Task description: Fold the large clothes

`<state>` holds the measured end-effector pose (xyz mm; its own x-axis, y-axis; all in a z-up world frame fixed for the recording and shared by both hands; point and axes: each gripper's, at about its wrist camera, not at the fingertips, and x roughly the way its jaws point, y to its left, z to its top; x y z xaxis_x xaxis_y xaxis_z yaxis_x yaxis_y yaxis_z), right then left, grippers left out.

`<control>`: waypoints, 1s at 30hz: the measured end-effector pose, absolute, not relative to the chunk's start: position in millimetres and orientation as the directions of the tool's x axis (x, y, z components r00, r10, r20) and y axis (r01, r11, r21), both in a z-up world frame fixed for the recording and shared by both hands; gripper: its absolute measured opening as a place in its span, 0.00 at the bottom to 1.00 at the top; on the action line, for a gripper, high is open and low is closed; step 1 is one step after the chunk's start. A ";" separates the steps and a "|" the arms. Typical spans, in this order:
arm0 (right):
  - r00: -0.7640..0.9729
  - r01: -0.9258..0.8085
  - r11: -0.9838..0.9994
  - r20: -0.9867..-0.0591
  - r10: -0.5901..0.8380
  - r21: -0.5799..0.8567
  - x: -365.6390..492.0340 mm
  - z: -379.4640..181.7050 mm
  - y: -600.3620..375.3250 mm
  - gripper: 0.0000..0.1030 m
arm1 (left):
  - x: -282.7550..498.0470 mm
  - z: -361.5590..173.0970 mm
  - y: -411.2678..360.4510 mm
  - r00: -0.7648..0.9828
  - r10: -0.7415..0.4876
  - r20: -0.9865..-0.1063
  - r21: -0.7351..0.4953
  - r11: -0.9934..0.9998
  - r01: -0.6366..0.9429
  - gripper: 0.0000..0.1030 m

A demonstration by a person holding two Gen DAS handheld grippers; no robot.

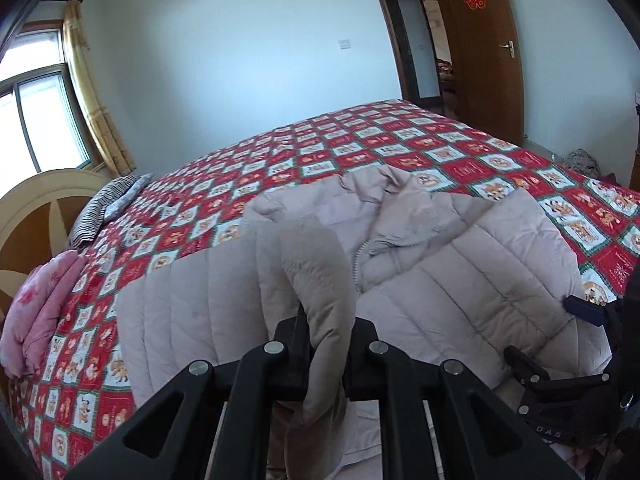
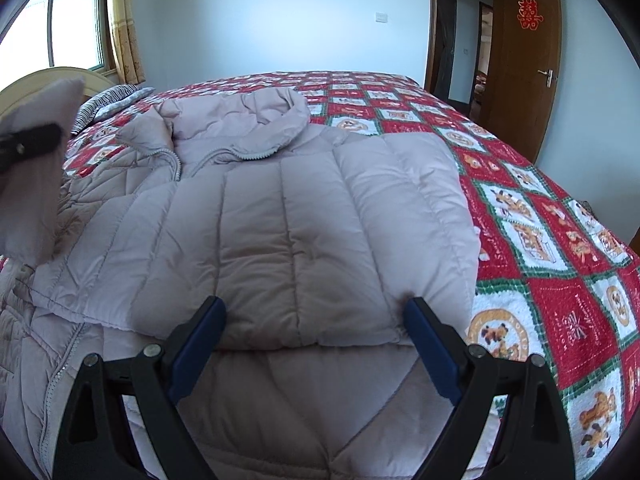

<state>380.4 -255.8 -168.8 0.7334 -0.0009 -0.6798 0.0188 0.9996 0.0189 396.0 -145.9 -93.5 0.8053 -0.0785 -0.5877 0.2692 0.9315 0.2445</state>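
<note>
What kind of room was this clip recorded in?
Most likely a home bedroom: a large bed under a red, white and green checked quilt, a striped pillow against a curved wooden headboard, and a curtained window beside it. A pale pink padded jacket lies on the quilt.

A bed (image 2: 540, 240) wears a red, white and green checked quilt (image 1: 280, 152). A striped pillow (image 1: 108, 204) and a folded pink blanket (image 1: 36, 308) lie by the curved wooden headboard (image 1: 24, 216). Yellow curtains (image 1: 92, 96) flank the window (image 1: 36, 120). A brown door (image 2: 524, 48) carrying a red paper ornament (image 2: 529, 14) stands open.
</note>
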 end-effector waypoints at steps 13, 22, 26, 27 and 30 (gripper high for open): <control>0.738 0.023 1.000 -0.675 -0.005 0.017 379.6 -170.8 -256.2 0.91 | 400.6 -120.2 -179.3 0.792 -0.085 -0.605 0.267 0.915 0.303 0.72; 0.752 0.011 0.997 -0.658 0.044 0.078 375.3 -166.6 -263.6 0.91 | 383.5 -80.5 -122.7 0.884 -0.039 -0.466 0.303 0.931 0.202 0.85; 0.787 0.025 0.988 -0.612 0.076 0.155 363.7 -142.8 -273.0 0.91 | 407.6 -85.6 -46.9 0.868 0.096 -0.487 0.288 0.956 0.055 0.85; 0.796 0.017 0.978 -0.595 0.112 0.206 362.0 -134.0 -273.6 0.91 | 414.3 -90.4 -31.1 0.857 0.126 -0.499 0.285 0.958 0.026 0.85; 0.761 -0.029 0.954 -0.612 0.214 0.297 376.9 -126.3 -261.9 0.91 | 433.6 -108.8 13.1 0.809 0.189 -0.557 0.245 0.968 -0.058 0.85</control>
<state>376.9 -261.9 -126.3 0.7612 0.2137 -0.6123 -0.0290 0.9544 0.2970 433.6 13.1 -108.8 0.8090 0.1890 -0.5566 -0.0579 0.9679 0.2445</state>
